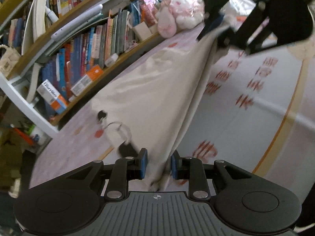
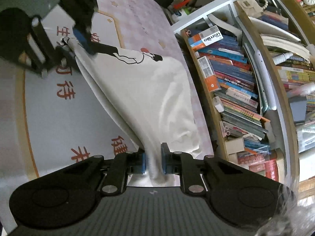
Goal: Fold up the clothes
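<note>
Bookshelves [image 2: 246, 90] crammed with books run along one side of a bed covered by a pale sheet [image 2: 49, 122] printed with red characters. Beside the shelves, a cream shirt [image 2: 141, 98] lies partly on the sheet, one edge lifted taut. Left gripper [image 1: 159, 166] pinches one end of that edge; right gripper [image 2: 153, 162] is clamped narrowly on the other end.

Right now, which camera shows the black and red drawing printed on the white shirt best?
The right wrist view. There the drawing lies sharp and whole on the flat part of the white shirt, beyond the right gripper. The left wrist view shows the drawing small, blurred and partly cut off by a raised fold of the shirt.
</note>
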Motion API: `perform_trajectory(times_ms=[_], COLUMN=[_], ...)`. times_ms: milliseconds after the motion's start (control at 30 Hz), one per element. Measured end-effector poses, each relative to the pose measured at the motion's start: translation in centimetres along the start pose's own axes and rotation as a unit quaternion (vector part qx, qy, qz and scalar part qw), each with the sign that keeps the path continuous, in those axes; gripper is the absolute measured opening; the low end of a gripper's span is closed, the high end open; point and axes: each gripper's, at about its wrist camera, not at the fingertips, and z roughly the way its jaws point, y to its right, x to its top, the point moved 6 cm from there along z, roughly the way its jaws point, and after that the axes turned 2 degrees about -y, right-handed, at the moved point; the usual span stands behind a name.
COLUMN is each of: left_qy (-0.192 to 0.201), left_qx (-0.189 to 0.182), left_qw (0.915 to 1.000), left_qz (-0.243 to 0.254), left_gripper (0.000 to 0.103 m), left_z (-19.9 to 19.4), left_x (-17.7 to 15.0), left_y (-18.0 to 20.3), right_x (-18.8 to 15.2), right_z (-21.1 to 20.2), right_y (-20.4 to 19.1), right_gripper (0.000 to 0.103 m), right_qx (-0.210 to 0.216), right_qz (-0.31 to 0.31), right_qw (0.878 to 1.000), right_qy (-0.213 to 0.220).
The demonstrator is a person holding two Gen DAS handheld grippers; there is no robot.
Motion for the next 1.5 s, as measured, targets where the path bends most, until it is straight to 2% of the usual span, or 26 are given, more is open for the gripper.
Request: perform_trajectory(times_ms=[167,300,367,433,533,600,800,900,1000,1133,1300,1500], left_qy=[0.002,-0.001,-0.003,-0.005,-0.008,-0.009,-0.013,-0.014,-0.017,-0.030,-0.042,-0.051], left_qx=[-0.007,-0.024,-0.032,-0.040,-0.047,-0.052,-0.095,-0.126,-0.164,-0.230,-0.289,-0.314], left_qw=[0.9994,0.9982,0.9972,0.9962,0.9945,0.9933,0.9901,0.9871,0.9805,0.9674,0.9527,0.9459], left_qz=[0.034,0.056,0.067,0.078,0.094,0.103,0.102,0.098,0.106,0.102,0.084,0.064], left_gripper=[0.023,0.010,0.008,0.007,0.007,0.006,0.005,0.004,0.004,0.004,0.004,0.004], left_z=[-0.2,-0.1,-0.1,0.0,0.1,0.0,-1.5,-2.9,-4.8,-7.4,-10.2,-11.4], left_x=[-0.6,-0.5,-0.5,-0.4,-0.4,-0.4,0.0,0.1,-0.2,-0.9,-1.0,-1.0], left_y=[-0.2,0.1,0.3,0.4,0.6,0.8,0.9,1.1,1.7,2.5,2.0,1.2], right_x=[-0.9,-2.2,-3.0,-3.6,-3.8,-3.8,-4.3,-4.7,-5.0,-5.1,-5.2,-4.9], right_z=[0.3,0.6,0.8,0.9,0.8,0.8,-0.2,-1.7,-3.6,-6.5,-9.7,-11.5], right_y=[-0.9,-2.5,-3.1,-3.7,-3.9,-3.7,-3.2,-2.6,-2.2,-2.0,-2.4,-1.8], right_gripper=[0.014,0.027,0.027,0.025,0.016,0.013,0.012,0.012,0.012,0.012,0.012,0.012], right_qx=[0.013,0.019,0.024,0.028,0.027,0.025,0.037,0.066,0.103,0.162,0.225,0.275], right_qz=[-0.008,-0.033,-0.044,-0.053,-0.048,-0.039,-0.024,0.000,0.013,0.030,0.051,0.079], right_qw=[1.000,0.999,0.998,0.998,0.998,0.998,0.998,0.997,0.994,0.985,0.971,0.955], right_qy=[-0.005,-0.016,-0.024,-0.030,-0.029,-0.030,-0.034,-0.038,-0.043,-0.055,-0.067,-0.078])
